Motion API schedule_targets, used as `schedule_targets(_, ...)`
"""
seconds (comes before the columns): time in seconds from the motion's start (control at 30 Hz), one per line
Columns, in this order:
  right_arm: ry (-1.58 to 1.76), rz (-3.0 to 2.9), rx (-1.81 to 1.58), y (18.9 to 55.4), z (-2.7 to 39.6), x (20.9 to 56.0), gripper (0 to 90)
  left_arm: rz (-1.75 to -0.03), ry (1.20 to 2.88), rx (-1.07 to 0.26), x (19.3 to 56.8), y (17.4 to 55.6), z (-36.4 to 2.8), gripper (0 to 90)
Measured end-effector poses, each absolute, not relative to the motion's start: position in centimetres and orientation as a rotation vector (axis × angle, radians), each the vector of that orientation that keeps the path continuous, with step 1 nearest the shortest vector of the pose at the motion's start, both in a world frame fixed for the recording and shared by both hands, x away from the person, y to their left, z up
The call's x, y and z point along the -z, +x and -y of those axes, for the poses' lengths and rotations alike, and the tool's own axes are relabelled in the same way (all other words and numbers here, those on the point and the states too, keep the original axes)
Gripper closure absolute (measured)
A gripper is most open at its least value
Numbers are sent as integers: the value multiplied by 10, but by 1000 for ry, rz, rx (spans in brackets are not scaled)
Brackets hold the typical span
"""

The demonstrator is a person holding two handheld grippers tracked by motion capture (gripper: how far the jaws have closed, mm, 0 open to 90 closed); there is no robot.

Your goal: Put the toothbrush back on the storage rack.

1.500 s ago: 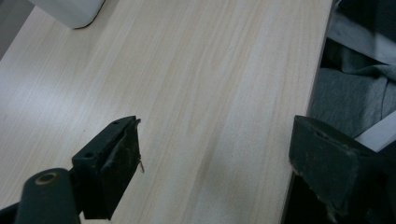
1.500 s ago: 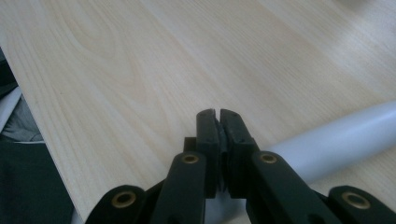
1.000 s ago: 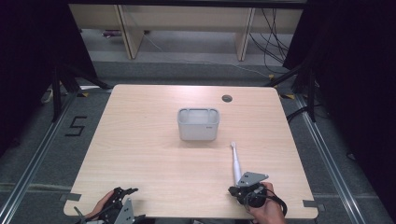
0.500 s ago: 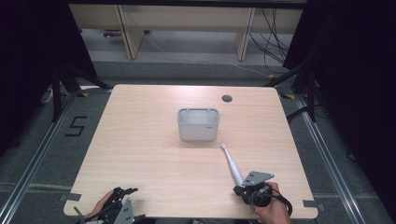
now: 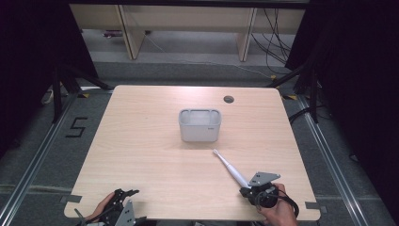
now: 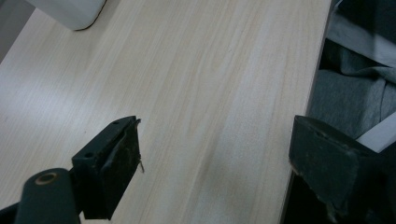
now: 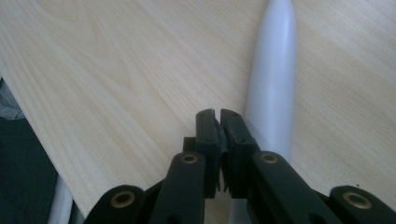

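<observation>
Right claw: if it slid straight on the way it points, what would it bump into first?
Probably the bin. The right claw points up-left along the toothbrush, whose tip aims toward the bin's near right corner. Depth is unclear, so it might slip just past.

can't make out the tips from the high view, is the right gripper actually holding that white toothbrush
Observer: No. In the right gripper view the right gripper has its jaws shut with nothing between them. The white toothbrush lies on the table alongside them.
Operator: ok and the other hand, jaws open or shut
Observer: The left gripper has its jaws wide open, with bare table between them.
Operator: anything near it
Observer: A corner of the pale bin shows at the top of the left gripper view, well apart from the jaws.
</observation>
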State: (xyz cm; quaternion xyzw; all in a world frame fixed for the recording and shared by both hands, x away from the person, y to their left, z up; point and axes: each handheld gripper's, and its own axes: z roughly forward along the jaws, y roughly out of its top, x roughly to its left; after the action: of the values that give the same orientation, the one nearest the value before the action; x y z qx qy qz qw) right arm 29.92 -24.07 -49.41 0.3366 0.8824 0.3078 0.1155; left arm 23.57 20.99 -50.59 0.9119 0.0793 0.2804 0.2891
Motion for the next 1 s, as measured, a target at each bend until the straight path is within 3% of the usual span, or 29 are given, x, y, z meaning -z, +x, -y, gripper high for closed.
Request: schedule_targets(1.0, 1047, -2554, -851, 306, 258, 495, 855, -212, 2425, -743, 506, 236, -210, 160)
